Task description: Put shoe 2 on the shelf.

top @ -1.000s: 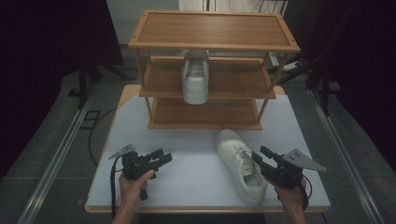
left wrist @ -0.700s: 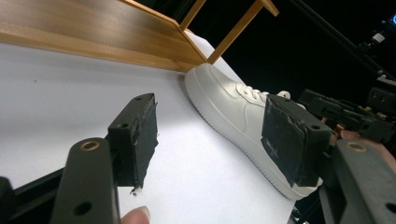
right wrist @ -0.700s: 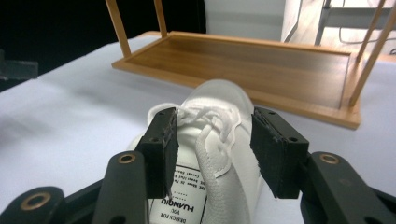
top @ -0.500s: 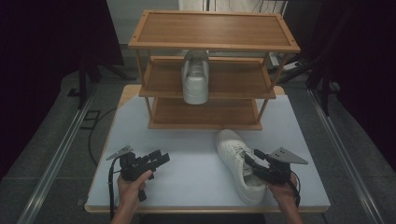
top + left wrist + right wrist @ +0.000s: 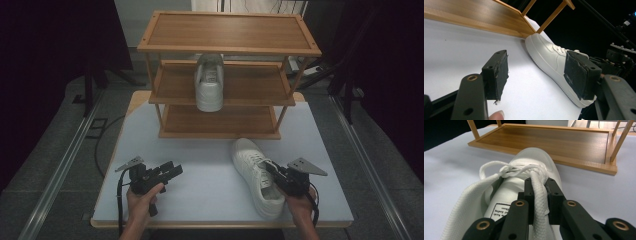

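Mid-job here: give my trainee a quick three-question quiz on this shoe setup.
1. True or false: the right gripper is shut on the side wall of the shoe on the table.
2. Which shelf of the rack holds the other shoe: A top, B middle, C bottom?
3. What do the left gripper fingers hold?

Key: 1 true, both fingers pinch its padded edge. 2 B. 3 Nothing; they stand open.

- A recording studio or lab rather than a home: black curtains [image 5: 60, 55] hang close around a lone white table [image 5: 210, 200].
- Metal floor rails [image 5: 60, 175] run along both sides (tracks of some kind).
- Cables [image 5: 107, 145] trail over grey flooring.
- A bare wooden shoe rack [image 5: 225, 32] stands like a prop.
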Demonstrator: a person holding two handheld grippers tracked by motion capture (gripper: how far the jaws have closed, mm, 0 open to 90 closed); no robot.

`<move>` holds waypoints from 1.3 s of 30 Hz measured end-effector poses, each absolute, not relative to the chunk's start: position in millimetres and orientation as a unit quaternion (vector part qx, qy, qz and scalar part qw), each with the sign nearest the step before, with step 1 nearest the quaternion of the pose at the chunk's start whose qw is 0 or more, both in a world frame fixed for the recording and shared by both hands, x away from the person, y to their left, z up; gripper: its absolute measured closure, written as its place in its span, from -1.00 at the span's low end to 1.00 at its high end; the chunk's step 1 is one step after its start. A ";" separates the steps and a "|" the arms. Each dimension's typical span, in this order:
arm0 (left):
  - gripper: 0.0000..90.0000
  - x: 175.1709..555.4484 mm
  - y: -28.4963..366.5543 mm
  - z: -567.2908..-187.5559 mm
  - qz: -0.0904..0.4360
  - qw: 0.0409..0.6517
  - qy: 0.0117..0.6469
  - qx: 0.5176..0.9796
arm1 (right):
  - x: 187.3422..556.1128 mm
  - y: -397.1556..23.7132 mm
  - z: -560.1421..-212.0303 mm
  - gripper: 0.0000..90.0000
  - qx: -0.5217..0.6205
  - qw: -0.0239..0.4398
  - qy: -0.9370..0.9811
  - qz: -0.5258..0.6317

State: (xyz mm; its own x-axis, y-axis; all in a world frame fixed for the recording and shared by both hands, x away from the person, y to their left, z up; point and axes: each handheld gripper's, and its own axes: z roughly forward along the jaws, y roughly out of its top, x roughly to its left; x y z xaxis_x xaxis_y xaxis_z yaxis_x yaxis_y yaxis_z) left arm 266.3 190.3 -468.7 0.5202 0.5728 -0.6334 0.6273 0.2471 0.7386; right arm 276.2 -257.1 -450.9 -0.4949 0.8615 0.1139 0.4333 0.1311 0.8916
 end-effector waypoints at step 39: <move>-0.20 264.3 209.9 -464.2 -0.026 0.639 0.500 0.584 | 243.1 -252.4 -333.8 0.83 0.458 0.179 0.538 0.684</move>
